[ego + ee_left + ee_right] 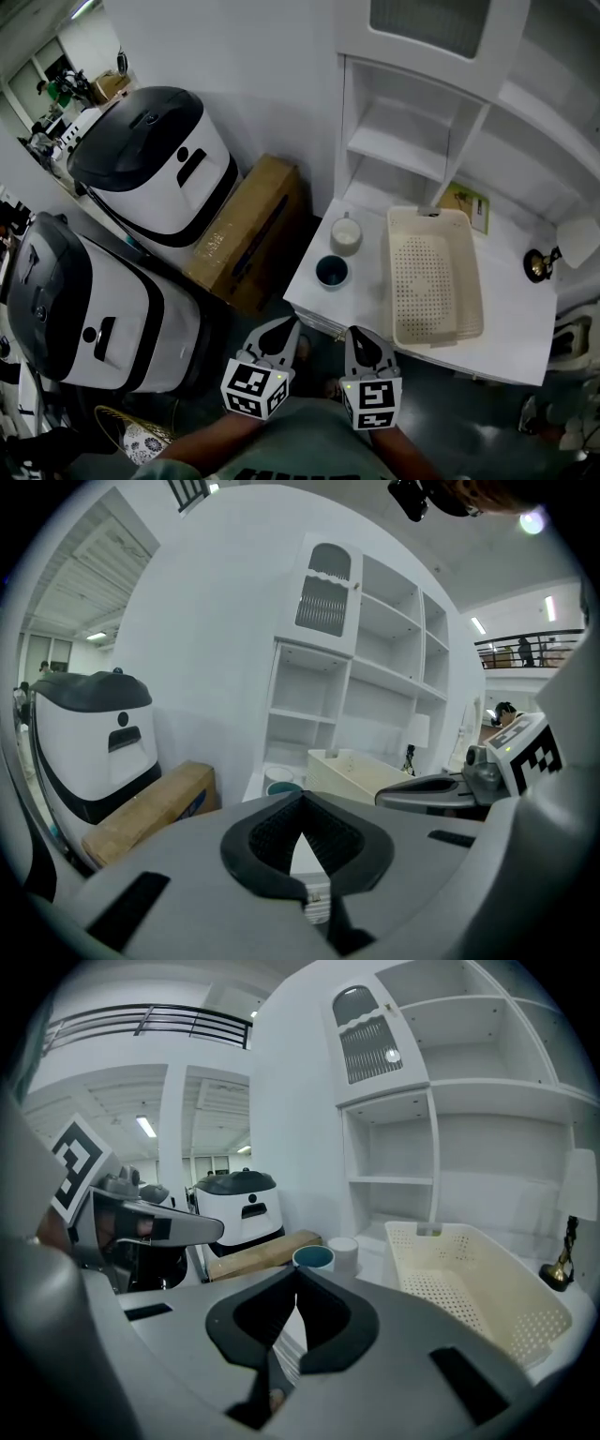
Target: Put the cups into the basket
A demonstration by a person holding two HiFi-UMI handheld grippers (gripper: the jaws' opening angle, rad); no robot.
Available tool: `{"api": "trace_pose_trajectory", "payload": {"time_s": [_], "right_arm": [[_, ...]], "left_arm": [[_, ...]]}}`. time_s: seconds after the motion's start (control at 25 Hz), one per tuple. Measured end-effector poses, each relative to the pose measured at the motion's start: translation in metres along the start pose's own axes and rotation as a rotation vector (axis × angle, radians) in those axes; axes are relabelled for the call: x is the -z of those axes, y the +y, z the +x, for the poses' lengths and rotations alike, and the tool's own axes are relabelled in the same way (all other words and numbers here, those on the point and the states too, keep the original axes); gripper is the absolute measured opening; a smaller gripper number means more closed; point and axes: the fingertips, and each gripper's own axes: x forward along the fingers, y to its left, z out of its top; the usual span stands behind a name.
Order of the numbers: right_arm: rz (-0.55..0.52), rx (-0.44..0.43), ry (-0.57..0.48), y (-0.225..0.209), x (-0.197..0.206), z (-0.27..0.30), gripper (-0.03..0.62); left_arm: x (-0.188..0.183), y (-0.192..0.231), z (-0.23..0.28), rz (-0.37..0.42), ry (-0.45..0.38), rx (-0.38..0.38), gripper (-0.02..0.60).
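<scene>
A teal cup [331,272] and a white cup [346,234] stand at the left end of the white table [506,347]. To their right lies an empty cream perforated basket [431,277]. My left gripper [284,328] and right gripper [356,336] hang side by side just short of the table's front edge, both shut with nothing in them. In the left gripper view the jaws [302,799] meet, with the teal cup [280,787] and basket [352,769] beyond. The right gripper view shows its shut jaws [297,1276] below the teal cup [313,1257], white cup [343,1249] and basket [478,1288].
Two white-and-black machines [155,159] [84,314] and a brown cardboard box [248,234] stand on the floor to the left of the table. A white shelf unit [422,131] rises behind it. A small brass-based lamp [539,265] and a green leaflet [466,202] sit at the back right.
</scene>
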Motion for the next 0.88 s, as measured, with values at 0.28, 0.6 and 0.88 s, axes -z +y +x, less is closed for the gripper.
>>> {"api": "trace_pose_trajectory", "payload": {"time_s": [0.28, 0.6, 0.88], "right_arm": [[0.008, -0.003, 0.018, -0.002, -0.009, 0.037, 0.015], [0.028, 0.01, 0.074, -0.009, -0.007, 0.084, 0.206], [0.024, 0.017, 0.127, -0.008, 0.004, 0.122, 0.354]], "left_arm": [[-0.008, 0.027, 0.028, 0.003, 0.014, 0.009, 0.006], [-0.017, 0.059, 0.063, 0.003, 0.041, 0.028, 0.006], [-0.016, 0.084, 0.096, 0.034, 0.075, 0.053, 0.006]]}}
